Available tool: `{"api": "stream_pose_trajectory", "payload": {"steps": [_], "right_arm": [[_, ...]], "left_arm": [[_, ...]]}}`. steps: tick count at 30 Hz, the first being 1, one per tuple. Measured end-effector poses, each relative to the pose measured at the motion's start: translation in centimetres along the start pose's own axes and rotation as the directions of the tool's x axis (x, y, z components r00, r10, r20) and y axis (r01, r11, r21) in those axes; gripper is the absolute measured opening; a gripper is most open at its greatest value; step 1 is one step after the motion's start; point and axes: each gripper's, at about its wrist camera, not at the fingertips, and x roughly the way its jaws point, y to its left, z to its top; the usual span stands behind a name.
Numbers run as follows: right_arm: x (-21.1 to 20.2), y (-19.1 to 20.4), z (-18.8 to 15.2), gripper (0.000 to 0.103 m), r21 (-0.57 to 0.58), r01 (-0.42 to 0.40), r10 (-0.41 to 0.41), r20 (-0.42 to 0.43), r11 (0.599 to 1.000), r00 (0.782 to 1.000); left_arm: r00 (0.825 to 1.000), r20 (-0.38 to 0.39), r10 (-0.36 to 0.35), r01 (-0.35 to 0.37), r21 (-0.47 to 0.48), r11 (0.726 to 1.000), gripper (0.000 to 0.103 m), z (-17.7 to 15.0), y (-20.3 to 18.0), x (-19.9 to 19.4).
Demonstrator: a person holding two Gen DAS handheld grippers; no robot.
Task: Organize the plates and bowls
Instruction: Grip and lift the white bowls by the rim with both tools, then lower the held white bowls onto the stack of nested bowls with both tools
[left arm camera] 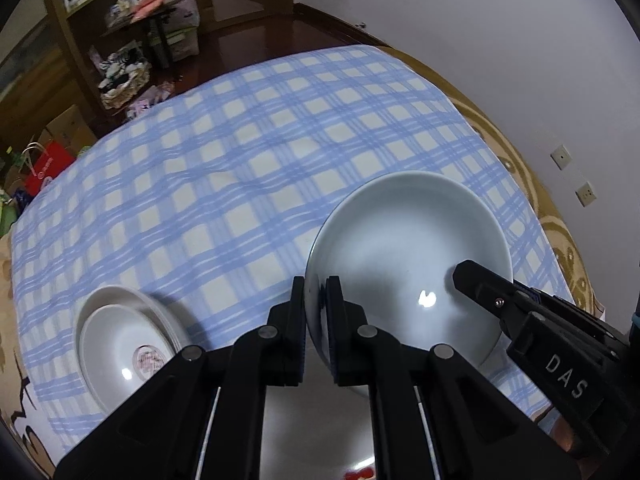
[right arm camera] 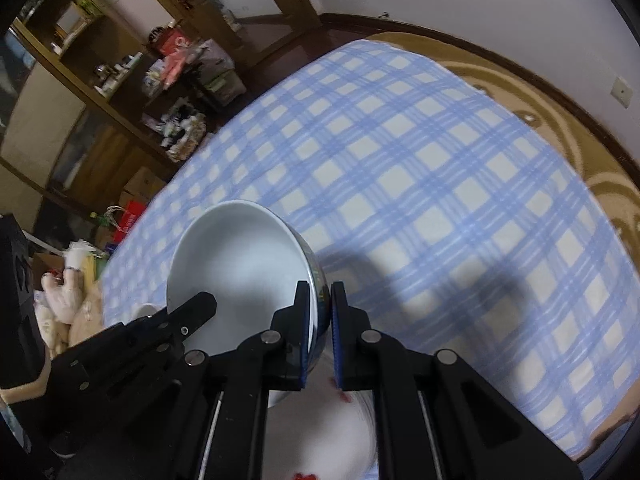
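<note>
A white bowl (left arm camera: 408,256) with a blue pattern on its outside hangs tilted above the blue checked tablecloth (left arm camera: 240,168). My left gripper (left arm camera: 320,286) is shut on the bowl's left rim. In the right wrist view my right gripper (right arm camera: 322,294) is shut on the opposite rim of the same bowl (right arm camera: 240,268). Each gripper shows in the other's view: the right gripper (left arm camera: 466,276) reaches in over the bowl's far side, and the left gripper (right arm camera: 202,306) does the same. Two stacked white plates (left arm camera: 120,340), the upper with a pink mark in its middle, lie at the lower left.
Under the grippers lies a white plate (left arm camera: 320,432) with red marks at its near edge, blurred in the right wrist view (right arm camera: 332,420). The table's brown patterned edge (left arm camera: 552,216) runs along a white wall. Cluttered shelves (right arm camera: 120,80) stand beyond the far left side.
</note>
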Motion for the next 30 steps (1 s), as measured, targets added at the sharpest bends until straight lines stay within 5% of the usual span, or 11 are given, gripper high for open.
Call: {"api": "stream_pose_trajectory", "payload": {"steps": [30], "right_arm": [[0.3, 13.1, -5.0, 0.012, -0.228, -0.148, 0.147, -0.023, 0.962, 0.989]], "left_arm": [[0.994, 0.058, 0.088, -0.078, -0.149, 0.986, 0.010, -6.0, 12.2, -6.9]]}}
